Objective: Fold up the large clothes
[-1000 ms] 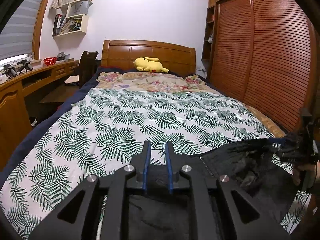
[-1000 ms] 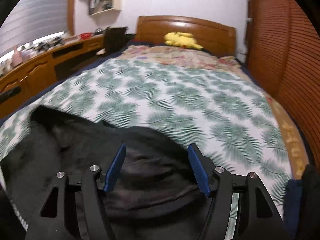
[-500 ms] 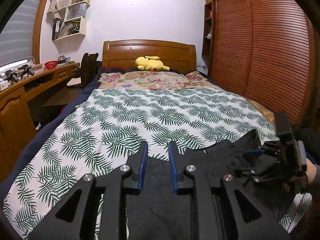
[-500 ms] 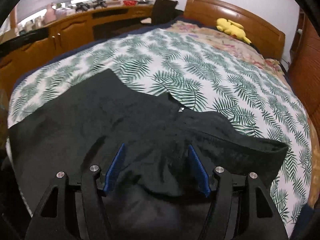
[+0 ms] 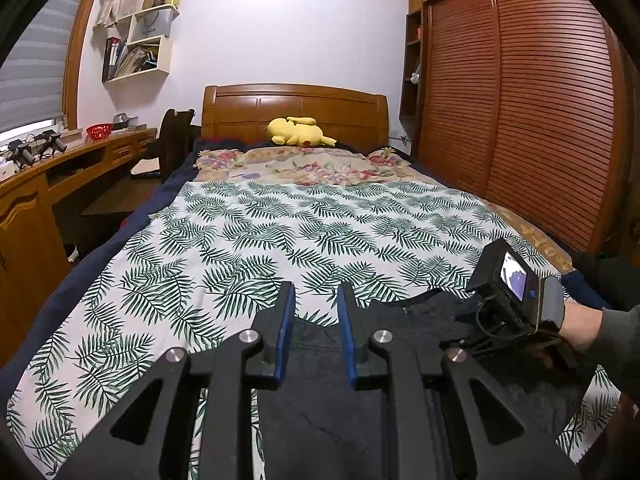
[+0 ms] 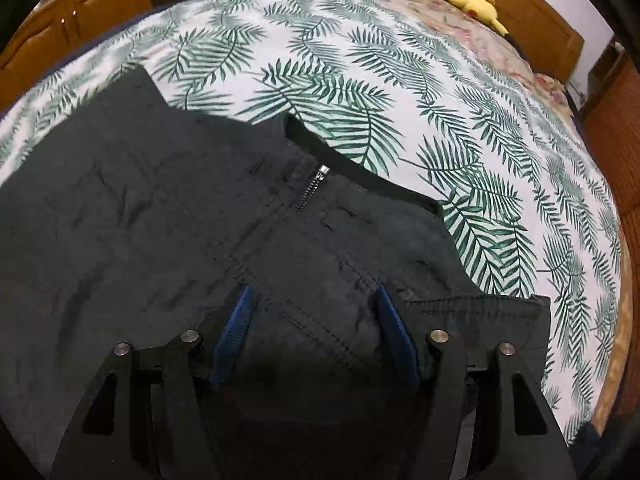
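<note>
Leaf-print bedspread [image 5: 248,240] under black jacket [image 6: 140,208].
Left gripper [image 5: 312,312] slightly parted, holding nothing; right gripper [image 6: 316,316] spread wide above the fabric.

A wide bed [image 5: 100,258] with a carved brown wooden headboard [image 5: 294,106] is covered by a white sheet printed with green palm fronds [image 5: 280,232]. A floral quilt [image 5: 304,164] lies across the head end, with a yellow plush toy [image 5: 298,131] on it. A black zip-front garment [image 6: 160,208] lies spread flat on the foot end.
</note>
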Tool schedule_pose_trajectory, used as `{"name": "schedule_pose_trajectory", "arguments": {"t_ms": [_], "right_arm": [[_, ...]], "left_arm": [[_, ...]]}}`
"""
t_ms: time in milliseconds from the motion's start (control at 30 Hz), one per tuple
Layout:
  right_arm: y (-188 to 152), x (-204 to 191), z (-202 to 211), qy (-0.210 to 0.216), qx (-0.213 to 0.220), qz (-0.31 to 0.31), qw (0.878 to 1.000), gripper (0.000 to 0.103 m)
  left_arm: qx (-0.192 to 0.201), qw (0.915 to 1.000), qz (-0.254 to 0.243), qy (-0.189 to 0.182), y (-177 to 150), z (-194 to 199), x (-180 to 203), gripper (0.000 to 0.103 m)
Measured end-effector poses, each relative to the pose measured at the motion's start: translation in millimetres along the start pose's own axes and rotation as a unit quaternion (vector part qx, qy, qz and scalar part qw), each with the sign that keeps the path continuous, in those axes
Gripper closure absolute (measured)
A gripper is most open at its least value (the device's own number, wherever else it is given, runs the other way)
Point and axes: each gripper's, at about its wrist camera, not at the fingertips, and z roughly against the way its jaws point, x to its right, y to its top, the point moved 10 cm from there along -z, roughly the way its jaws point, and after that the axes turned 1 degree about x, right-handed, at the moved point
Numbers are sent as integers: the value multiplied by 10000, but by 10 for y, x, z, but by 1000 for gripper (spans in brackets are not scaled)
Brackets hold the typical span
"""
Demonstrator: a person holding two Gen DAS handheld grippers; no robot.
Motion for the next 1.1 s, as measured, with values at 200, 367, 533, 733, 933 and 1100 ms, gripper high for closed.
{"name": "schedule_pose_trajectory", "arguments": {"t_ms": [200, 367, 533, 733, 933, 1100], "right_arm": [[131, 24, 100, -178, 137, 229, 9995, 94], [474, -52, 203, -373, 612, 371, 9967, 97], [716, -7, 193, -558, 784, 275, 9950, 96], [705, 551, 646, -571, 1366, -528, 9876, 37], [187, 1426, 689, -983, 1007, -1145, 9834, 37], [-394, 1837, 300, -847, 383, -1755, 9801, 38]], "left_arm": [[-28, 10000, -17, -35, -8, -19, 33, 84], [-99, 9999, -93, -38, -52, -64, 80, 84], [-135, 9998, -116, -44, -78, -98, 101, 84], [-184, 9997, -90, -103, -99, -154, 139, 84], [-226, 9994, -122, -226, -110, -206, 260, 82], [-346, 9985, -240, -363, -178, -305, 466, 82]]}}
